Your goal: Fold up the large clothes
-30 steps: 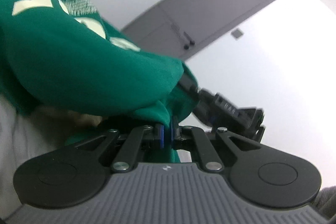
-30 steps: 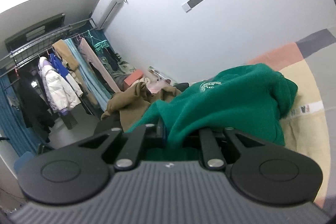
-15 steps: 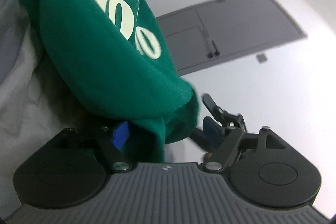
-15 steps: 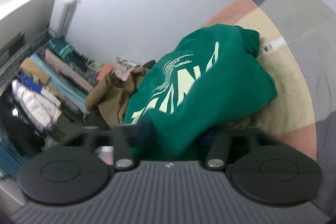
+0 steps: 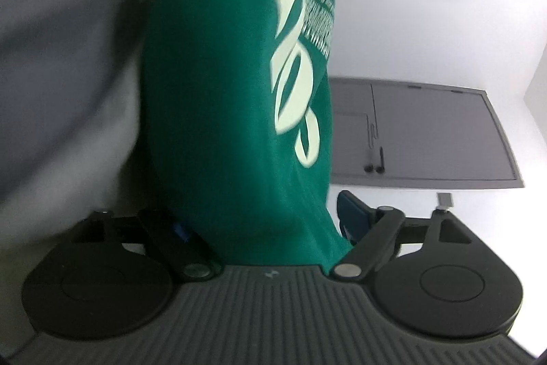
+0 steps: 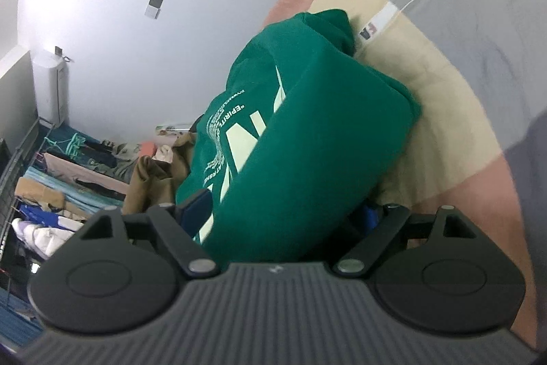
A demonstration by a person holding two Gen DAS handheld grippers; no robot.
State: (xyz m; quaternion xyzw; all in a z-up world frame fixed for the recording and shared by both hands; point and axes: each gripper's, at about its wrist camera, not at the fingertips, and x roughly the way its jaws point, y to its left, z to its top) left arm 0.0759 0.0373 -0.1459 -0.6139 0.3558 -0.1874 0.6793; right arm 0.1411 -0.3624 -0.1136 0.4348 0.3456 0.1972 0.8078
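Green sweatshirt between spread right tongs

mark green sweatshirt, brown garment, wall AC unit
green sweatshirt (image 6: 307, 139): right wrist view, plain fabric beside the print.
brown garment (image 6: 150, 180): right wrist view, crumpled folds left of the sweatshirt.
wall AC unit (image 6: 49, 88): right wrist view, white casing front.

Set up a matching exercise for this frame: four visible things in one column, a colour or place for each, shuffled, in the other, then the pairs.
Things:
1. sweatshirt
2. garment heap
3. door
4. bedspread

Descriptions:
A. grey, on the white wall in the left wrist view
B. brown, behind the sweatshirt in the right wrist view
C. green with pale lettering, between the fingers of both claws
D. beige, pink and grey blocks, under the sweatshirt

Pairs: 1-C, 2-B, 3-A, 4-D
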